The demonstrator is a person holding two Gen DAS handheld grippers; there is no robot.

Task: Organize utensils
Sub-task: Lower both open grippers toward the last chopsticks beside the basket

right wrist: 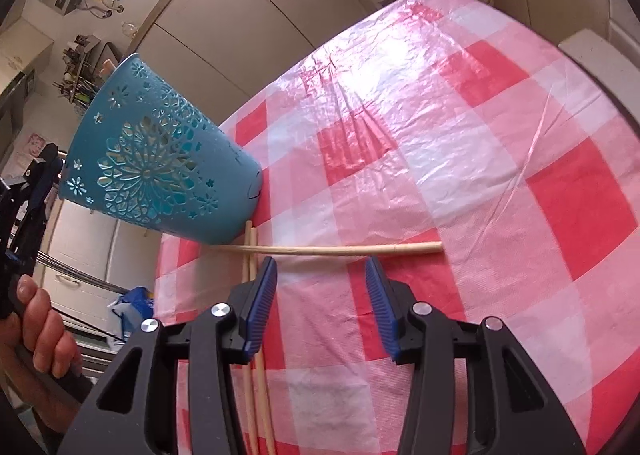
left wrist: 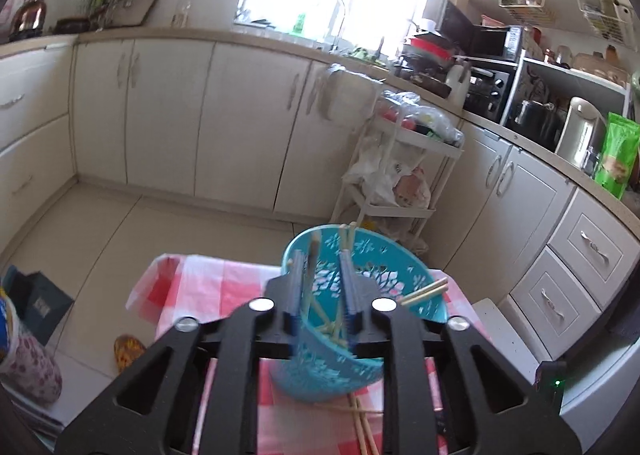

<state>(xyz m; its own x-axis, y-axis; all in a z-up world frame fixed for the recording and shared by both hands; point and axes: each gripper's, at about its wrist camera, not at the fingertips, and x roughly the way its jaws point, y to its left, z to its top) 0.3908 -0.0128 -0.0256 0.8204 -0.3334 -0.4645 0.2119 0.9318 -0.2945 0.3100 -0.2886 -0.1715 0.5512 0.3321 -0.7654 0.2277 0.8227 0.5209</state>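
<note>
The left hand-held gripper [left wrist: 322, 287] points forward and somewhat downward at the blue holder [left wrist: 352, 319], a perforated plastic cup that stands tilted near the edge of the tabletop [right wrist: 460, 135] with its checked red-and-white cloth. The gripper's fingers straddle the near rim of the cup, one pad outside the wall and one inside the mouth; the jaws are parted and do not appear to press on the wall. Several chopsticks [left wrist: 346, 243] stand inside the cup, their tips above the rim.

From the right wrist view, a hand [right wrist: 40, 331] at the left edge is wrapped around the left tool's grip, fingers curled.

The right hand-held gripper [right wrist: 320, 295] tilts steeply down over the cloth, jaws open with nothing between them. Just ahead of its tips one chopstick [right wrist: 340, 250] lies crosswise on the cloth, one end running under the cup's base. A pair of chopsticks [right wrist: 256, 395] lies lengthwise beneath its left finger, crossing the single one.
</note>
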